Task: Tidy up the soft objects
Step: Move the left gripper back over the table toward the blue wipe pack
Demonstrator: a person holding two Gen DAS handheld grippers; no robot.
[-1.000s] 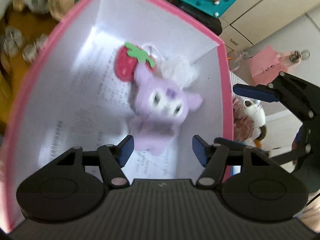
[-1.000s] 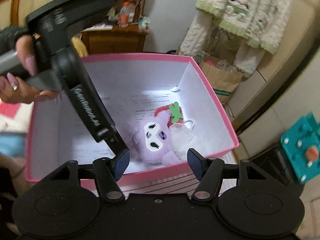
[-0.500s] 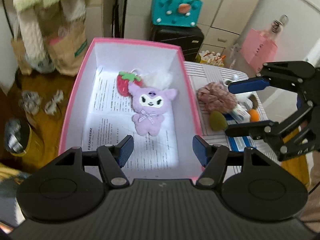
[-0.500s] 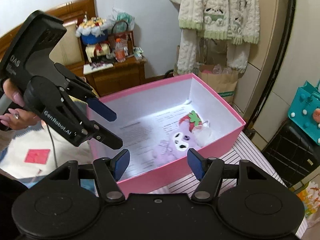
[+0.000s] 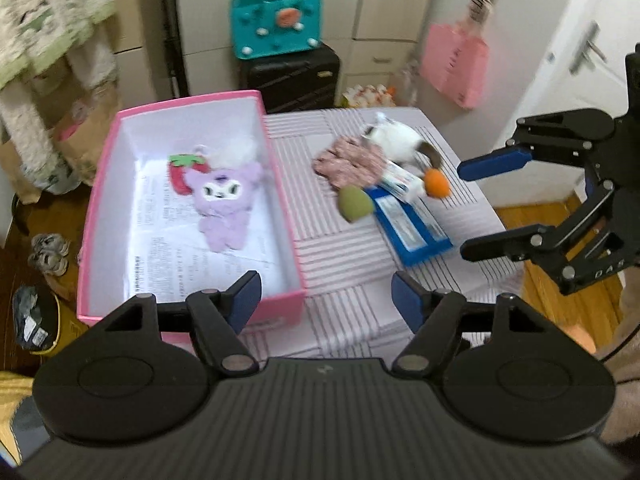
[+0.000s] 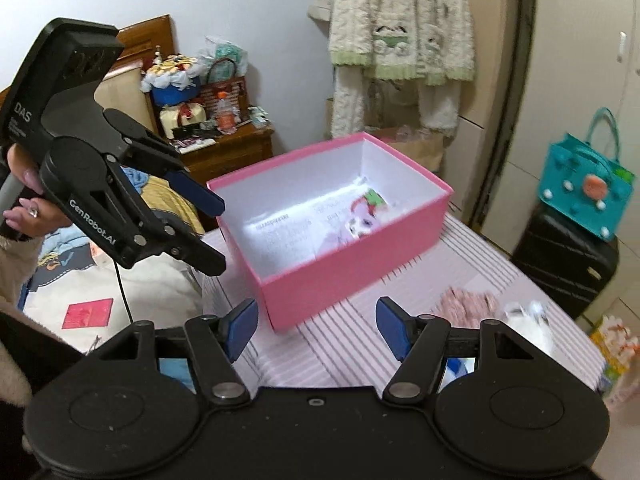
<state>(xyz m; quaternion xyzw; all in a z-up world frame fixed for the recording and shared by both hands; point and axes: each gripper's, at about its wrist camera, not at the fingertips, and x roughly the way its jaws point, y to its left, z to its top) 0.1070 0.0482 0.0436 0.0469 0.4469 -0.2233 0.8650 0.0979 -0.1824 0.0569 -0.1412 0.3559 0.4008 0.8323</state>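
A pink box (image 5: 188, 102) on the striped table holds a purple plush (image 5: 224, 204), a strawberry plush (image 5: 182, 172) and a white fluffy piece (image 5: 240, 148). Right of the box lie a pink-brown fuzzy item (image 5: 348, 164), a white plush (image 5: 396, 138), an orange ball (image 5: 437, 184) and a green egg-shaped sponge (image 5: 354, 202). My left gripper (image 5: 326, 296) hovers above the box's near corner, jaws opening, nothing between them. My right gripper (image 6: 316, 324) hangs over the table beside the box (image 6: 344, 272), jaws opening, also with nothing in them. It shows at the right edge of the left wrist view (image 5: 464, 208).
A blue packet (image 5: 412, 228) and a tube (image 5: 402, 182) lie among the soft items. Behind the table stand a black suitcase (image 5: 294, 76) with a teal bag (image 5: 276, 20) on top. A wooden nightstand (image 6: 232, 152) and hanging fleece clothes (image 6: 400, 20) are beyond the box.
Both grippers have drawn back and risen from the box. The left one was down inside it over the purple plush; the plush stays in the box. The table's loose items came into view.
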